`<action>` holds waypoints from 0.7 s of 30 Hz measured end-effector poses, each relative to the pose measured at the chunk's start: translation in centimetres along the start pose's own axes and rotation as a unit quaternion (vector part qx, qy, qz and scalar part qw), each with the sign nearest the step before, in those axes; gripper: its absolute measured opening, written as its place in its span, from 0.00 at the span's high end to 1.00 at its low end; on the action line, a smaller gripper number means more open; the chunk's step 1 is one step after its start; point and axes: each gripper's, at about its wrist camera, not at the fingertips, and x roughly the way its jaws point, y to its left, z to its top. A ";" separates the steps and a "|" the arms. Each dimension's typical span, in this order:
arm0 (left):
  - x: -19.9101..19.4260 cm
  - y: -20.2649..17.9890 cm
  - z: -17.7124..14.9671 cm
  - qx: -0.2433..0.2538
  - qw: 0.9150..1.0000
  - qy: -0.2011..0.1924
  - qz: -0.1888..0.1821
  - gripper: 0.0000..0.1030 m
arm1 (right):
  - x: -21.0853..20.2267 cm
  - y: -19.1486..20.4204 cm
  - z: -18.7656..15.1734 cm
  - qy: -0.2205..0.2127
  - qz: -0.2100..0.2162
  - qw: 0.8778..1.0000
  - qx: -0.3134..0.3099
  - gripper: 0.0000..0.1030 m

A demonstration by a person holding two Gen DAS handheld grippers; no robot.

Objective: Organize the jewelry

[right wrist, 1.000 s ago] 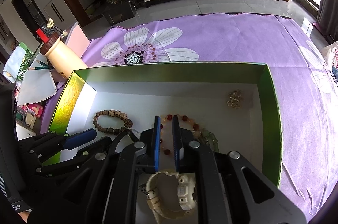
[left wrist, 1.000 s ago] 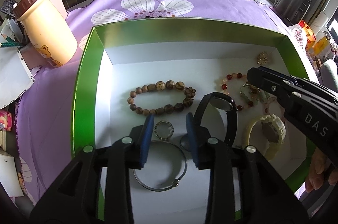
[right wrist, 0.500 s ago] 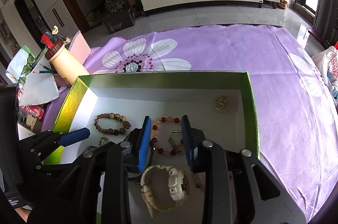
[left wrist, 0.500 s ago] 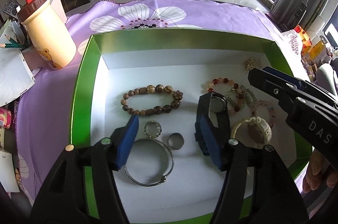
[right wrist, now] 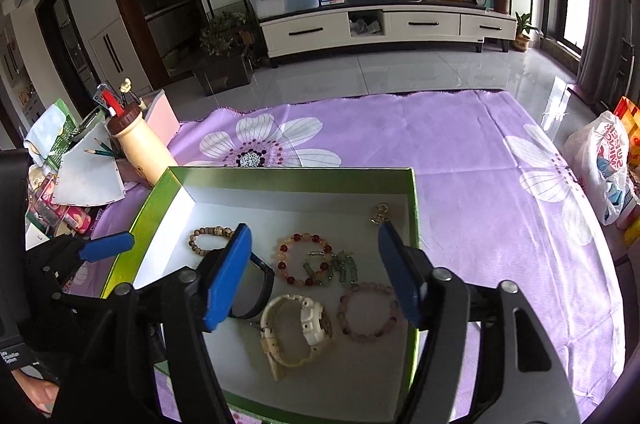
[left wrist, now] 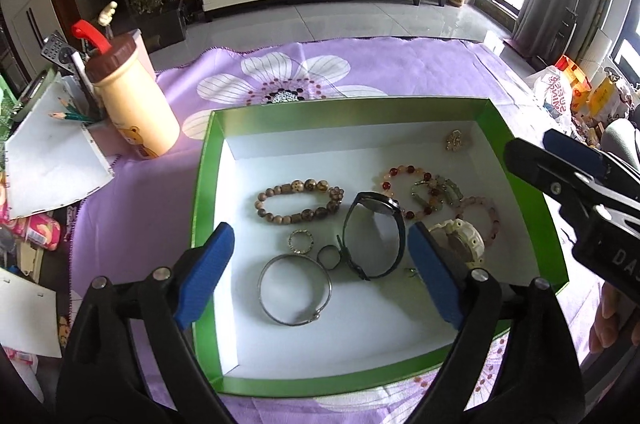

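both tools (left wrist: 320, 276) (right wrist: 316, 276) opening, empty, above the jewelry box (left wrist: 204, 183).

In your green box (left wrist: 206, 207), white inside, lie a brown bead bracelet (left wrist: 298, 201) far left, silver bangle (left wrist: 295, 290) near, black watch (left wrist: 372, 236) mid, red bead bracelet (left wrist: 404, 189) and cream watch (right wrist: 296, 328) right.

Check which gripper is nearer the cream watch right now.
Right. The right gripper, jaws opening and empty, hangs directly over the cream watch. The left gripper, also opening and empty, sits over the silver bangle, with the watch off to its right.
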 end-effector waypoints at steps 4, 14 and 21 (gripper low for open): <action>-2.1 0.1 -0.4 0.000 1.000 -0.014 0.014 0.08 | -1.9 0.6 -0.8 -0.003 -0.011 1.000 -0.022 0.19; -7.6 0.2 -1.1 0.001 0.998 -0.047 0.040 0.02 | -5.6 0.4 -2.2 0.008 -0.025 0.999 -0.035 0.01; -10.7 -0.1 -1.5 -0.015 0.997 -0.056 0.041 0.02 | -8.3 0.8 -2.3 0.007 -0.041 0.999 -0.035 0.01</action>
